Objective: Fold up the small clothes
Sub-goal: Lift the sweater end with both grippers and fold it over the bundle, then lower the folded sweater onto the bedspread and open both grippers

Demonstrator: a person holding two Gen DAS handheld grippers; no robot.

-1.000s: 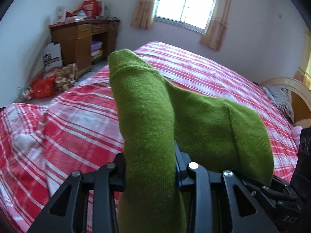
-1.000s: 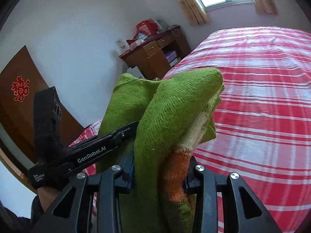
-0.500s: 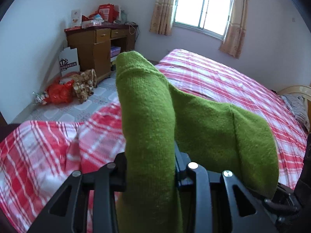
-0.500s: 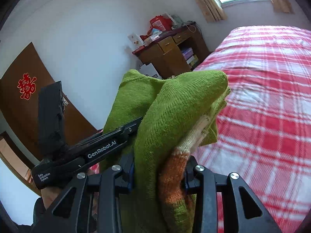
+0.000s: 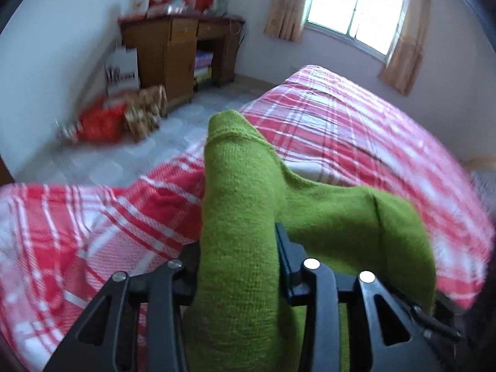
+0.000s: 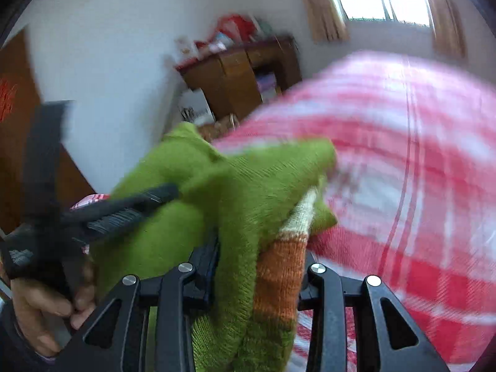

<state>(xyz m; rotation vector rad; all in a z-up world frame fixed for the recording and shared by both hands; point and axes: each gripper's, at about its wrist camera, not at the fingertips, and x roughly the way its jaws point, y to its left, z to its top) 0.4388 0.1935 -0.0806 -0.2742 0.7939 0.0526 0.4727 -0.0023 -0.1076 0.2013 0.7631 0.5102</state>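
No legible text, frames blurred; one green knit garment [image 5: 235,217] with orange band, left gripper [image 5: 237,266] jaws just widened but still pinch it, right gripper [image 6: 259,266] clamps it too, over one red plaid bed [image 5: 356,130]

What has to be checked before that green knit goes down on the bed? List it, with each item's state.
1. Left gripper has the green knit garment: ok. Fabric fills the jaws, though they have just been opening slightly.
2. Right gripper has the garment: ok. Green and orange layers sit between its jaws.
3. Garment spread flat between the grippers: not ok. It hangs bunched in thick folds.
4. Landing spot on the bed: ok. Only bare plaid cover shows ahead of both grippers.
5. Edges lined up for a fold: cannot tell. The bunching and motion blur hide them.
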